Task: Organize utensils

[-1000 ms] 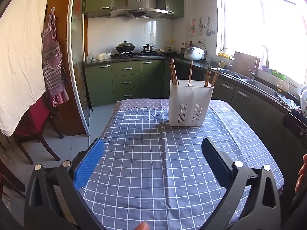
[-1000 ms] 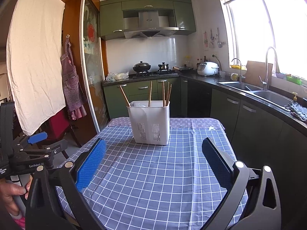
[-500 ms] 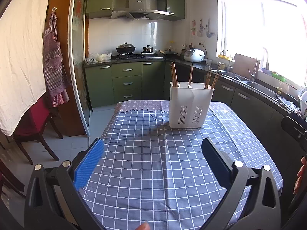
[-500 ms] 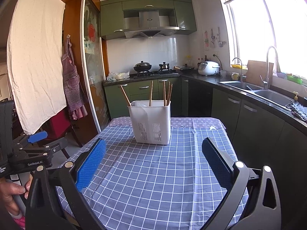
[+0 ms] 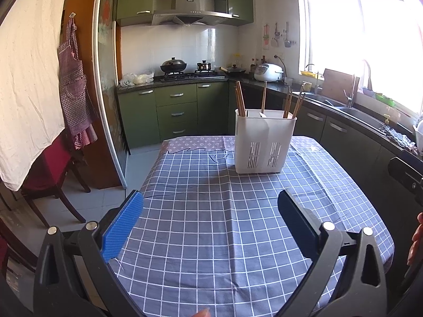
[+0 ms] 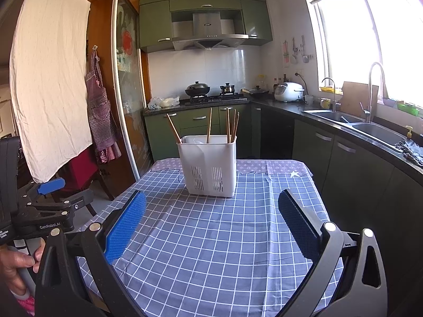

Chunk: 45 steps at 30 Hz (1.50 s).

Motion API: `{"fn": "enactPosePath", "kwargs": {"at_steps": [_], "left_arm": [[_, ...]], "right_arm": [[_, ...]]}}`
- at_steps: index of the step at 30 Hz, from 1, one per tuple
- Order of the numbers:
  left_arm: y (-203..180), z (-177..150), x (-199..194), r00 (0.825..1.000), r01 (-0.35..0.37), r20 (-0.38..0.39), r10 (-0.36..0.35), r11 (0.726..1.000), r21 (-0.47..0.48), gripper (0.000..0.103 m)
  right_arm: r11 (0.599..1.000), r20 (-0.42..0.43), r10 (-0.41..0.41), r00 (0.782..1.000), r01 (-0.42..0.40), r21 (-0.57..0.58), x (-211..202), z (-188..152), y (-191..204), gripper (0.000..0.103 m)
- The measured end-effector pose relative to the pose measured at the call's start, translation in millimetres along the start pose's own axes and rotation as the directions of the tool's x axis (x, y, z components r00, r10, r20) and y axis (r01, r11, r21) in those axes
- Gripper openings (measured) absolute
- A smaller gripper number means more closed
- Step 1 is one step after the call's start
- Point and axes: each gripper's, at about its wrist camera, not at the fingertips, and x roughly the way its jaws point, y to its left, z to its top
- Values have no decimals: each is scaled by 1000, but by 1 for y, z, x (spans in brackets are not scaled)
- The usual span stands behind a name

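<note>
On the far end of the worktop (image 5: pixel 227 237), a white holder (image 5: pixel 264 145) stands upright on the blue checked cloth (image 6: pixel 211 237). Brown chopsticks (image 5: pixel 240 99) stick up out of it. Some lean at the left side, one stands near the middle, and a bunch leans at the right side. No loose chopstick or spoon shows on the cloth.

So the sticks already sit in the holder. This could be the end of the job, with all put away. Or it could be a time when the sticks are yet to be sorted into their own parts of the holder. The pictures do not say which.

The left hand-held gripper (image 5: pixel 211 211) is held low over the near end of the worktop, pointing at the holder. Its two blue pads are wide apart and nothing is between them. The right hand-held gripper (image 6: pixel 211 211) is held the same way, a bit more to the right, pads wide apart and holding nothing. Both are well apart from the holder.

A hand (image 6: pixel 15 266) shows at the left edge of the right view, gripping the handle of the other tool.

If any stick is to be moved, a hand-held gripper must reach far forward, come down over the stick's top, and close gently on that thin stick only.
</note>
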Motion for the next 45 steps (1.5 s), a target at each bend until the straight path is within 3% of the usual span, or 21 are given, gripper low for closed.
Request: {"fn": "enactPosePath", "kwargs": {"at_steps": [20, 28, 34, 38, 42, 45], "left_arm": [[-1, -1, 1, 1000, -12, -6, 12, 1000, 10, 97], [-2, -3, 4, 999, 31, -26, -30, 999, 10, 97], [-5, -6, 0, 998, 53, 31, -54, 998, 37, 97], [-6, -5, 1, 999, 11, 47, -13, 999, 41, 97], [-2, -5, 13, 1000, -27, 2, 27, 999, 28, 97], [5, -7, 33, 998, 7, -56, -7, 1000, 2, 97]], "right_arm": [[1000, -12, 9, 1000, -9, -2, 8, -3, 2, 99], [1000, -15, 9, 1000, -9, -4, 10, -4, 3, 99], [1000, -22, 15, 1000, -15, 0, 15, -7, 2, 99], [1000, -26, 16, 1000, -16, 5, 18, -8, 1, 99], [1000, -35, 15, 999, -15, 11, 24, -10, -2, 99], [1000, -51, 11, 999, -10, 8, 34, -11, -7, 99]]}}
